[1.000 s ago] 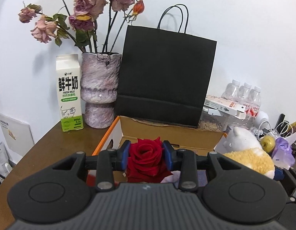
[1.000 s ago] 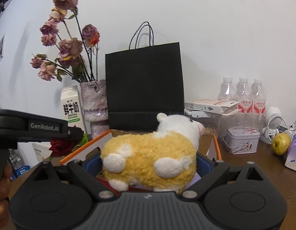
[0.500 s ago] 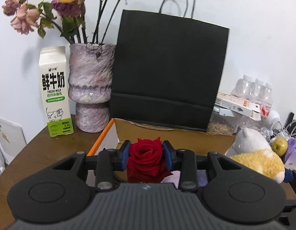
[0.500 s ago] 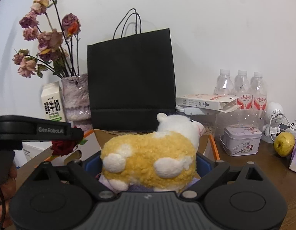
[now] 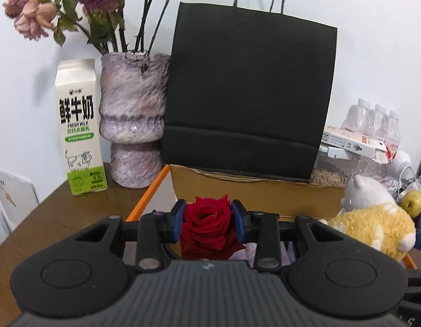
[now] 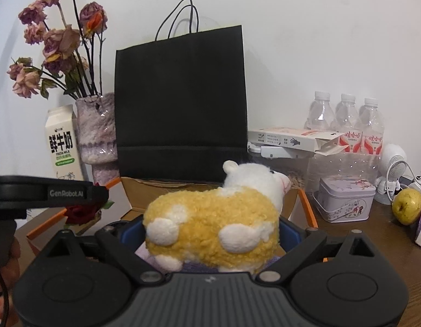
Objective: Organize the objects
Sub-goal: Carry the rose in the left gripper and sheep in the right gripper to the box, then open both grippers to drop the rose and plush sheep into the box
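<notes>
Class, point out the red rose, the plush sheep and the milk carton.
red rose [image 5: 207,219], left wrist view, centre of bloom.
plush sheep [image 6: 210,229], right wrist view, yellow body.
milk carton [image 5: 78,125], left wrist view, front label.

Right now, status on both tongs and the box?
Left tongs shut on red rose. Right tongs shut on plush sheep. Both over open cardboard box. Black bag behind; nothing blocking.

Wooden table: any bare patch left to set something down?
Bare brown wooden tabletop lies in front of the green-and-white milk carton, left of the orange-edged cardboard box. The right side is crowded: lilac tin, yellow-green apple, clear water bottles, white mini fan.
</notes>
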